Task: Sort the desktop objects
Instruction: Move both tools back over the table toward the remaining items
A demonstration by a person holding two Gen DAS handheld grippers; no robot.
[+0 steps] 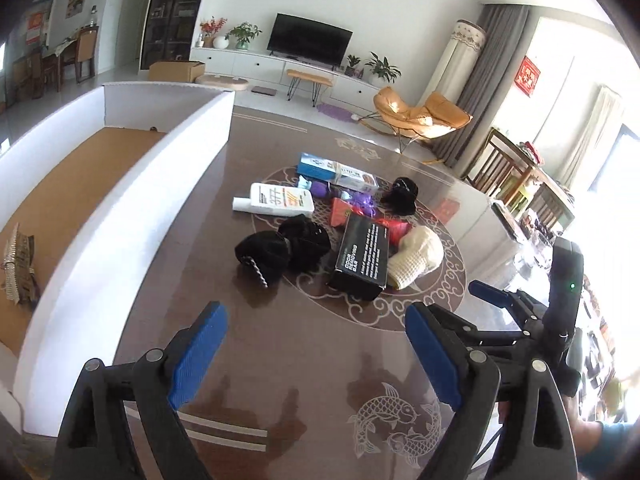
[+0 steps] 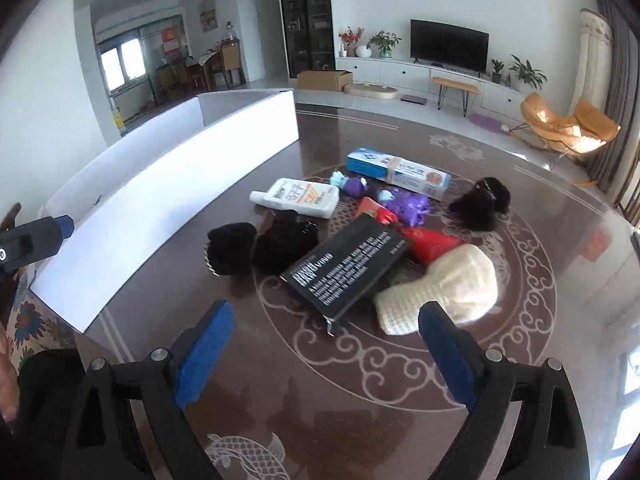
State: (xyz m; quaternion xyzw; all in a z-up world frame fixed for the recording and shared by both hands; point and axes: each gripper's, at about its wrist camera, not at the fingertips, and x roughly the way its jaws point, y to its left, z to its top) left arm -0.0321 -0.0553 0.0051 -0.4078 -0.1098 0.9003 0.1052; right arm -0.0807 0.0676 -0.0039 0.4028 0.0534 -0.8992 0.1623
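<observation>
A pile of objects lies mid-table: a black box, a cream knitted item, black fabric pieces, a white bottle, a blue-and-white box, purple toys, a red packet and a black furry item. My left gripper is open and empty, near the pile's front. My right gripper is open and empty, just short of the black box; it also shows in the left wrist view.
A large white cardboard box with a brown floor stands on the left of the dark patterned table; a scaly, silvery item lies inside it. The living room lies beyond.
</observation>
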